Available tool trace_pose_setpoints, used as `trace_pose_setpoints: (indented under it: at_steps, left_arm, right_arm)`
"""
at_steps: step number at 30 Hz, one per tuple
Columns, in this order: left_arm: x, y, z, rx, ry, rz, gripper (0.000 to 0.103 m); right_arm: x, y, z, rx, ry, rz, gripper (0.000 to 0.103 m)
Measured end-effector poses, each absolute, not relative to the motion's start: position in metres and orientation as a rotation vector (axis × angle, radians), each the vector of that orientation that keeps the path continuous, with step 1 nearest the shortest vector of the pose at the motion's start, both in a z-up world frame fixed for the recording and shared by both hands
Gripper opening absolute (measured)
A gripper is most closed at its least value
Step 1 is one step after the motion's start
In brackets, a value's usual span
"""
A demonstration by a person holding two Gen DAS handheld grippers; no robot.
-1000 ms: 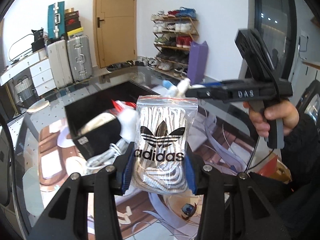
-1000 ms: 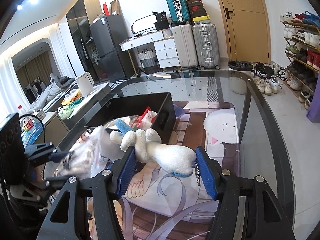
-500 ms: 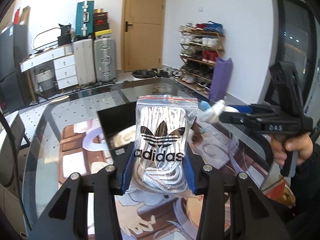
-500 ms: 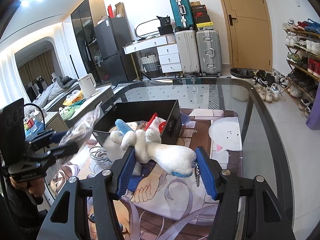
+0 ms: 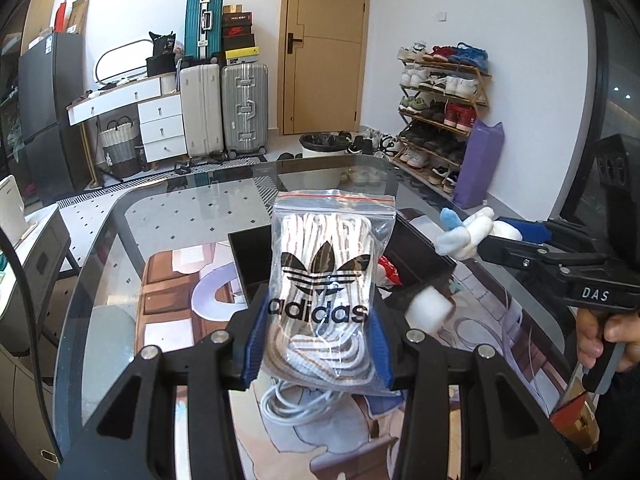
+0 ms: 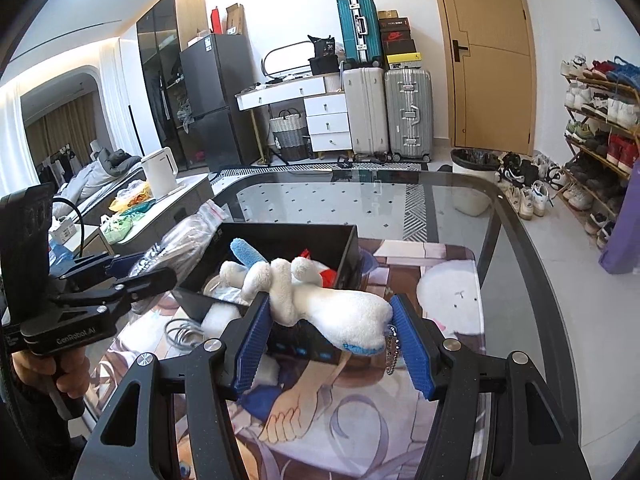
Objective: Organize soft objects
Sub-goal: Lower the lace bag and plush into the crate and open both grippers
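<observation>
Left gripper (image 5: 318,334) clamped on bag of laces (image 5: 326,280). Right gripper (image 6: 332,338) half-open, squeezing plush toy (image 6: 320,300) between pads; black box (image 6: 280,240) just beyond fingertips.

We see a sealed clear bag of white laces (image 5: 326,292) held upright and a white plush toy (image 6: 320,300) lying crosswise, both above the black box (image 6: 280,240).

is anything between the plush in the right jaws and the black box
Nothing visible blocks it. The plush is clamped by the right gripper just in front of the box, whose top is open. The left gripper holds the lace bag off to the side.
</observation>
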State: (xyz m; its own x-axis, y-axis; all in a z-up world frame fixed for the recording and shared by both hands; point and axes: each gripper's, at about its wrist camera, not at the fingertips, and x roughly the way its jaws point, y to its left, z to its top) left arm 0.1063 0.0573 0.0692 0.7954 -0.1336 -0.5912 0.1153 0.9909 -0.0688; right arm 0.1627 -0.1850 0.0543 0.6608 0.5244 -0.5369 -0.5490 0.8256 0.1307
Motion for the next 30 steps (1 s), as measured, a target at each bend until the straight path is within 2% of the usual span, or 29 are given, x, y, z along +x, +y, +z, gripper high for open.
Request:
trace_pose_setpoints:
  at_steps: [30]
  left_arm:
    - [0.160, 0.047, 0.052, 0.009, 0.755, -0.101, 0.043]
  right_arm:
    - [0.207, -0.112, 0.037, -0.321, 0.631, 0.630, 0.061]
